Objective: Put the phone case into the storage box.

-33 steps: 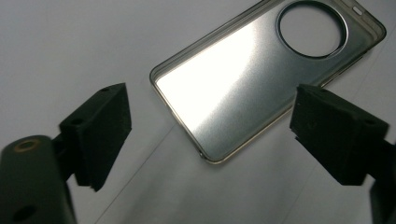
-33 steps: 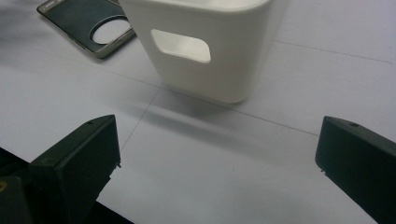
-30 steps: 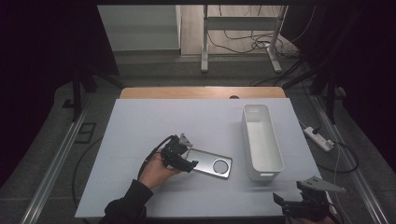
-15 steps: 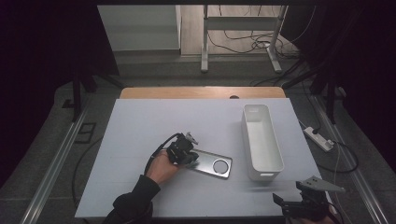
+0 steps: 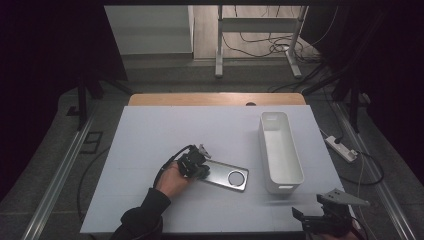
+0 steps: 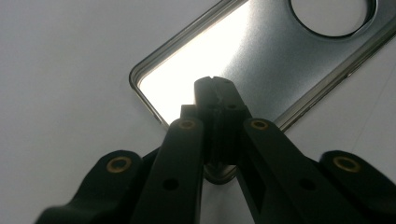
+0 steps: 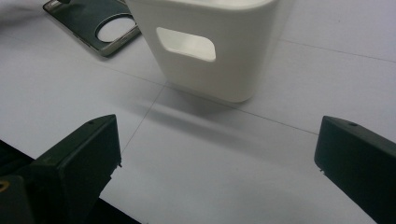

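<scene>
A white table (image 5: 150,130) stands in a dark room with cables on the floor behind it. On it lies a metal phone case (image 5: 225,175), left of a white bin (image 5: 280,150). The left claw (image 5: 196,165) has just closed, pinching the case's near end. The right claw (image 5: 320,220) hangs spread at the table's near edge.

White table (image 5: 150,130); on it, metal plate (image 5: 227,176); white bin (image 5: 280,152)

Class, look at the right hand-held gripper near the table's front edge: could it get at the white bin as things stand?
Probably yes. The right hand-held gripper is open, and bare table lies between it and the white bin.
</scene>
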`<state>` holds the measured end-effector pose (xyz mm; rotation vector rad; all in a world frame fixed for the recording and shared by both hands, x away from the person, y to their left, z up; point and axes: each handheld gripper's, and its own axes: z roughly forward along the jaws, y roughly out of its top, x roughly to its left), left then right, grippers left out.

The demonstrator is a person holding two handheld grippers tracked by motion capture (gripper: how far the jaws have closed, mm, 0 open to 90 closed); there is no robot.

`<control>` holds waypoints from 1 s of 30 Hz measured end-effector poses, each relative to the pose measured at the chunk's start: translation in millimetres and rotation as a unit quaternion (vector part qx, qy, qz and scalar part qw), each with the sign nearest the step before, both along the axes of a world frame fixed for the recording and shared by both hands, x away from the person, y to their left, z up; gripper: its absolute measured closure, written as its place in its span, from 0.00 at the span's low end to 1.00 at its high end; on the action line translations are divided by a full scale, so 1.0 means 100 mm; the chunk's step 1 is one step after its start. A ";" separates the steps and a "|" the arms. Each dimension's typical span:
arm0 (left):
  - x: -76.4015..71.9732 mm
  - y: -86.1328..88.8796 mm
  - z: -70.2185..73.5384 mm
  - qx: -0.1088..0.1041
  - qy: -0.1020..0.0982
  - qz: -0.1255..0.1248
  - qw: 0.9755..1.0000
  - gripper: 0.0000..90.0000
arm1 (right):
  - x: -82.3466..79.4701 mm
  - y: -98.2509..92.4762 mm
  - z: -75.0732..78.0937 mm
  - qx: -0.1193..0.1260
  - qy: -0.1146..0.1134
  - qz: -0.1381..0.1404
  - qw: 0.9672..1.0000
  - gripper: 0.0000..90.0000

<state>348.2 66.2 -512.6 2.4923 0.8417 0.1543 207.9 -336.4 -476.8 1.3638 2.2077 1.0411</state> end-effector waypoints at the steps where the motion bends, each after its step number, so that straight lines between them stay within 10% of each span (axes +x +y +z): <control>1: 0.00 0.00 -0.01 0.000 0.002 -0.002 1.000 0.99 | 0.00 0.00 0.00 -0.001 0.000 0.001 1.000 0.01; 30: -0.44 -0.07 -0.03 -0.021 0.022 -0.011 0.999 0.99 | 0.00 0.01 0.00 -0.004 0.000 0.001 1.000 0.01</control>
